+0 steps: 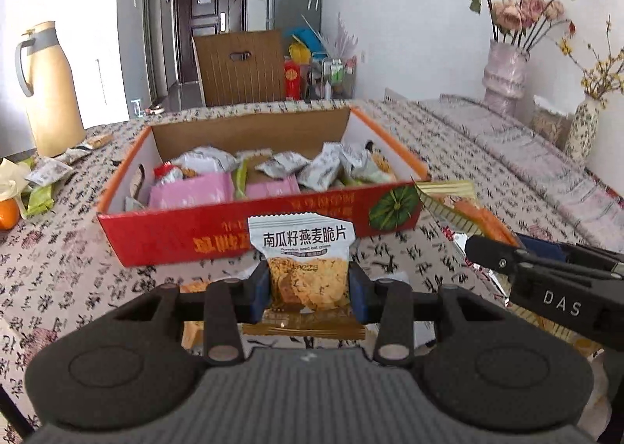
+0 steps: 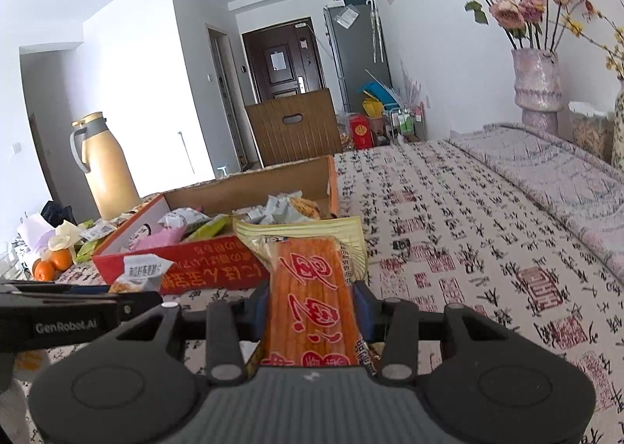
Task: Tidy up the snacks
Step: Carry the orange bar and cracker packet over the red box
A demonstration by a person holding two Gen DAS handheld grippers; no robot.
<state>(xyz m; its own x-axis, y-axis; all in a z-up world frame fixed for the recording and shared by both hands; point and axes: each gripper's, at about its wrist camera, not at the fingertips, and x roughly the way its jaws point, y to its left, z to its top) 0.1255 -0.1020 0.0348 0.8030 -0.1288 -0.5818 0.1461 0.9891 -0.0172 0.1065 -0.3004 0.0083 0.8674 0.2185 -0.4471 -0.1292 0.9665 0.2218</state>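
Your left hand-held gripper (image 1: 310, 288) pinches one oat-crisp packet (image 1: 302, 249) upright; your right hand-held gripper (image 2: 312, 307) pinches one long orange snack pack (image 2: 308, 288), its long axis pointing ahead. The one red box (image 1: 234, 237) lies straight ahead on the bench (image 1: 448, 155), nearer the left, the right beside its right corner.

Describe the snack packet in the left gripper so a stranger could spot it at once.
Find the red cardboard box of snacks on the patterned tablecloth. Just in front of its near wall, the left gripper holds a small packet upright. Unlike the long orange packet beside it, this one has a white top with black characters above pictured golden crisps.
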